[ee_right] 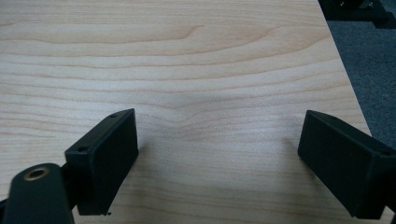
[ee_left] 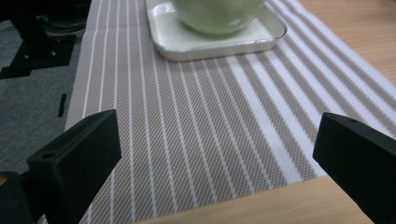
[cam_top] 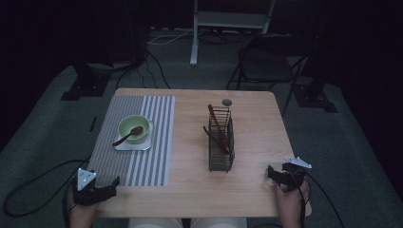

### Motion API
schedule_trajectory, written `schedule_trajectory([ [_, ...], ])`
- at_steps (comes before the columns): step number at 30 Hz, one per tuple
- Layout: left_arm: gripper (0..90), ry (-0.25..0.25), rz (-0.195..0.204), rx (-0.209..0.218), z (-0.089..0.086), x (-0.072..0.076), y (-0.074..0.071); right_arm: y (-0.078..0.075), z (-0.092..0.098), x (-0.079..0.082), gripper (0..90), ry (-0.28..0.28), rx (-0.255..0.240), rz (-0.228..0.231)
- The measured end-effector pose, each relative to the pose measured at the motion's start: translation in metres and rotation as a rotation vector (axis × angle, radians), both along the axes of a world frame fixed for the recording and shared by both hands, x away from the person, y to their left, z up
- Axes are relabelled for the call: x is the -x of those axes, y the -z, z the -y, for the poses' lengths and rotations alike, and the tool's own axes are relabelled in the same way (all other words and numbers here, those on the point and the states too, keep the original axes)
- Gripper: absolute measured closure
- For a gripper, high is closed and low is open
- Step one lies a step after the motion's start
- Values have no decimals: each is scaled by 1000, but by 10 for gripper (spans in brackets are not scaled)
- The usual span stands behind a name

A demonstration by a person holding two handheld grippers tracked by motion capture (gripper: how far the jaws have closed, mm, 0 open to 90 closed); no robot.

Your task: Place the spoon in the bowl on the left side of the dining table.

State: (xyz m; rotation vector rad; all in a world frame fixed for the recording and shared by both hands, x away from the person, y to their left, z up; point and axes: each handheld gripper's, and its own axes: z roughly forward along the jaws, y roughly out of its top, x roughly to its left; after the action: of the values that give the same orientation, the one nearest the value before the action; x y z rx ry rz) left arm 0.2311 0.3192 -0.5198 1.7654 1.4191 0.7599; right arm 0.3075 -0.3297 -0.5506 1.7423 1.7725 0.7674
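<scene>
Pale green bowl (cam_top: 133,127) w/ brown spoon (cam_top: 127,136) on white tray (cam_top: 134,144); both grippers released, empty.

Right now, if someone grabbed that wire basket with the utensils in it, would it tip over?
Probably fairly easily: the basket is tall and narrow, and its dark utensils lean and rise above the rim, so weight sits high. Its thin wire looks light, so a push could slide it on the smooth table. The wire likely stays stiff when gripped.
</scene>
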Motion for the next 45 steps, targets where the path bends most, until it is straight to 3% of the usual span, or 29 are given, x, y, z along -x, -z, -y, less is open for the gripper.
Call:
schedule_trajectory([
  [7, 10, -15, 11, 15, -7, 6, 1, 0, 0, 0, 114, 0, 0, 0],
  [11, 10, -23, 12, 6, -12, 12, 2, 0, 0, 0, 114, 0, 0, 0],
  [13, 10, -44, 10, -29, -14, 15, 4, 0, 0, 0, 114, 0, 0, 0],
  [23, 10, -78, 29, -38, -28, 28, 4, 0, 0, 1, 114, -2, -2, 0],
  [41, 10, -180, 31, 24, -54, 48, 12, 0, 0, 1, 114, -2, -2, 0],
  [45, 10, -208, 61, 23, -53, 50, 9, 0, 0, 1, 114, -1, -2, 1],
])
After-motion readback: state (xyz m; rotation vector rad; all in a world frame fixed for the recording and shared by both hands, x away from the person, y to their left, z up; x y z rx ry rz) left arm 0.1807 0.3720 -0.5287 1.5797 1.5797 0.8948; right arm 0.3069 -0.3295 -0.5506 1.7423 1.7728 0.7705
